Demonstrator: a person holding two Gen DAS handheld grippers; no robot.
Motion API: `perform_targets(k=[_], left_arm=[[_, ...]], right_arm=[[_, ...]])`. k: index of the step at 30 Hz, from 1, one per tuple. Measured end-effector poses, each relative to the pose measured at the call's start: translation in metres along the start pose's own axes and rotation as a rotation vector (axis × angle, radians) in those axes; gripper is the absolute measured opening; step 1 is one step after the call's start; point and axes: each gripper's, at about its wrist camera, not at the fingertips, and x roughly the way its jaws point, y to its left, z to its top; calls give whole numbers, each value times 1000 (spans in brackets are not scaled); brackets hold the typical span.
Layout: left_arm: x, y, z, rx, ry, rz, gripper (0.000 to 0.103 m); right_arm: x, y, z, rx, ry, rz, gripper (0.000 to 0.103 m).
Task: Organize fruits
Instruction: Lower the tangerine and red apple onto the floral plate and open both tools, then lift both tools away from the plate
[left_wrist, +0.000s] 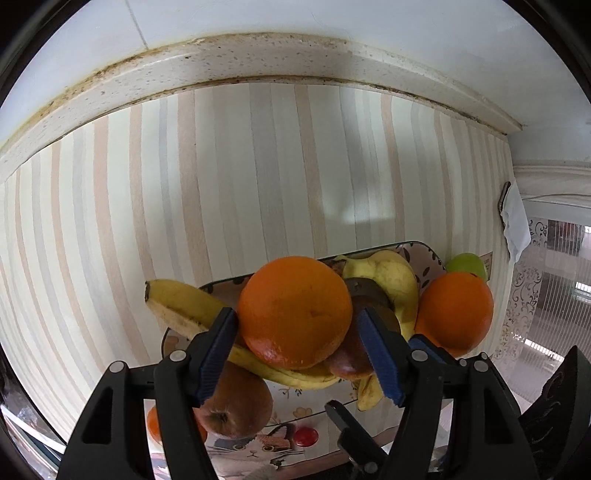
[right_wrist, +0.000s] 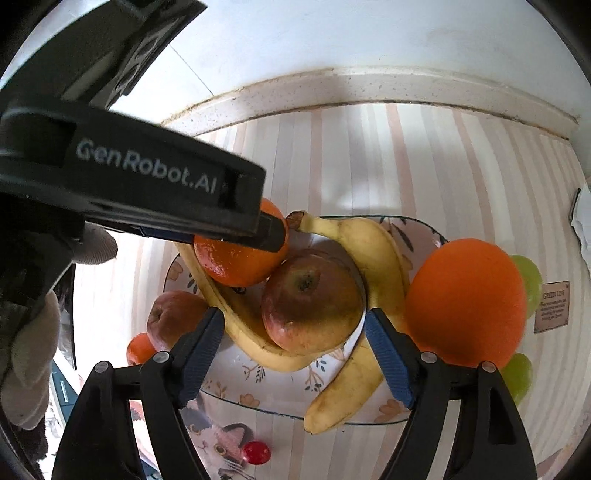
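Note:
My left gripper (left_wrist: 295, 314) is shut on a large orange (left_wrist: 295, 312), blue pads on both its sides, over a floral plate (left_wrist: 428, 254). The right wrist view shows that orange (right_wrist: 240, 258) under the left gripper's black finger, resting against a banana (right_wrist: 373, 251). My right gripper (right_wrist: 294, 314) is open. A red-yellow apple (right_wrist: 312, 299) lies between its pads on the plate (right_wrist: 258, 400), with a gap on each side. Two bananas curve around the apple.
Right of the plate on the striped cloth lie another orange (right_wrist: 465, 302) and green fruits (right_wrist: 528, 280). Left of it are a red apple (right_wrist: 173, 314) and a small orange (right_wrist: 138, 349). A small red ball (right_wrist: 256, 452) sits on a cat-print mat. A gloved hand (right_wrist: 29, 369) is at far left.

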Motion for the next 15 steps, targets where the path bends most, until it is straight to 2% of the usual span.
perform_targets(k=[3, 11, 15], left_arm=[[-10, 2, -9, -10, -38, 7, 66], [-49, 10, -63, -33, -247, 164, 67], [-57, 20, -99, -65, -317, 182, 82]], right_arm=[[-10, 1, -6, 5, -14, -4, 90], [-51, -16, -27, 2, -56, -70, 95], [-63, -25, -44, 27, -58, -89, 96]])
